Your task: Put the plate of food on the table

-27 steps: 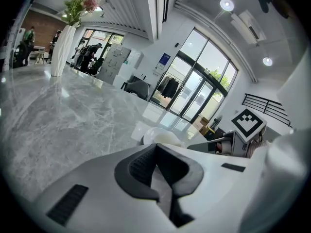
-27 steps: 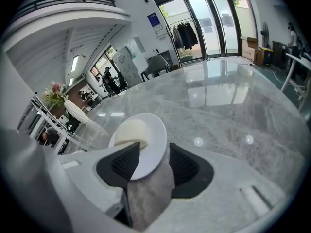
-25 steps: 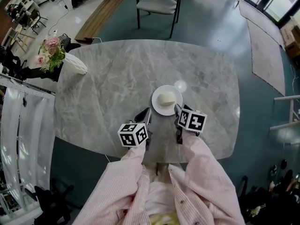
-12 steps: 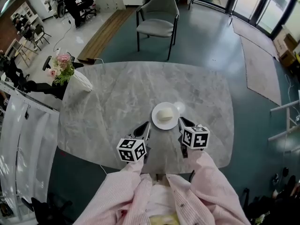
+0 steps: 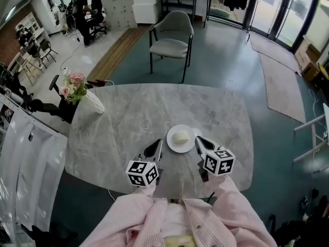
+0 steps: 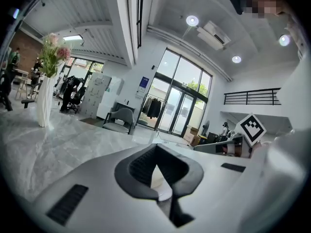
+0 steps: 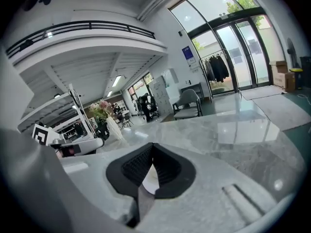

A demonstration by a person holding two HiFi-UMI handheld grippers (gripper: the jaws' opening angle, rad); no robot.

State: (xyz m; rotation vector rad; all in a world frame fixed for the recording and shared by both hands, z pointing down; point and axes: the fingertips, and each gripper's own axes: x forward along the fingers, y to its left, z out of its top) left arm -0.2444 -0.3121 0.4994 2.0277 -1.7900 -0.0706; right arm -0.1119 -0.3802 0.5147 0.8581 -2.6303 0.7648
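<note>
A white plate with a pale round bun on it rests on the grey marble table, near the front edge. My left gripper is a short way to the plate's left, apart from it, jaws shut and empty. My right gripper sits just off the plate's right rim, jaws shut with nothing between them; I cannot tell if it touches the rim. In the left gripper view the left gripper points over the tabletop, and in the right gripper view so does the right gripper.
A white vase of pink flowers stands at the table's left edge. A grey chair stands beyond the far side. The person's striped sleeves reach in from the near edge. People and desks are far off at the back left.
The plate has stayed put on the table. Both grippers have drawn back a little toward the near edge, and the head view has risen to take in more of the room.
</note>
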